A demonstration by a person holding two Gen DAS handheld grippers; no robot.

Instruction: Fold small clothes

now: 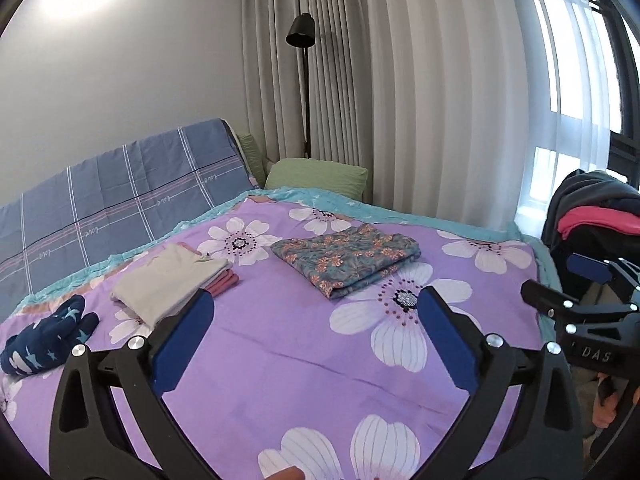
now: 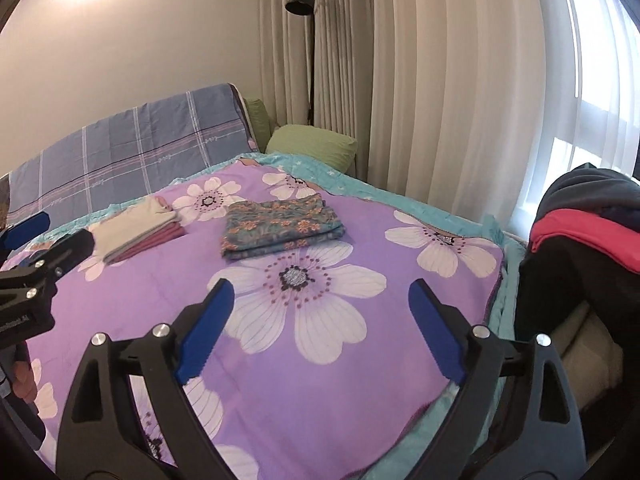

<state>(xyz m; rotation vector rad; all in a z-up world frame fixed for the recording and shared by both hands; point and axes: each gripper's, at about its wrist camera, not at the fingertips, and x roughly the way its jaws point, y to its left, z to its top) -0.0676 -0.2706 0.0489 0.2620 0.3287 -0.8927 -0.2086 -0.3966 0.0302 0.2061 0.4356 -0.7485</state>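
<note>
A folded teal floral garment [image 1: 344, 260] [image 2: 280, 224] lies flat on the purple flowered bedspread [image 1: 280, 380] [image 2: 320, 400]. To its left sits a folded stack, cream on top of pink [image 1: 168, 284] [image 2: 136, 232]. A crumpled navy garment with pale stars [image 1: 48, 336] lies at the bed's left edge. My left gripper [image 1: 316, 296] [image 2: 60, 234] hovers open above the bed, short of the floral garment, nothing between its blue pads. My right gripper [image 2: 320, 284] [image 1: 560, 280] is open beside it on the right, also with nothing in it.
A heap of dark and pink clothes [image 1: 596, 216] [image 2: 580, 232] rests on a seat off the bed's right edge. A blue checked quilt [image 1: 120, 200] and green pillows [image 1: 316, 178] line the headboard. A black floor lamp [image 1: 302, 32] and curtains stand behind.
</note>
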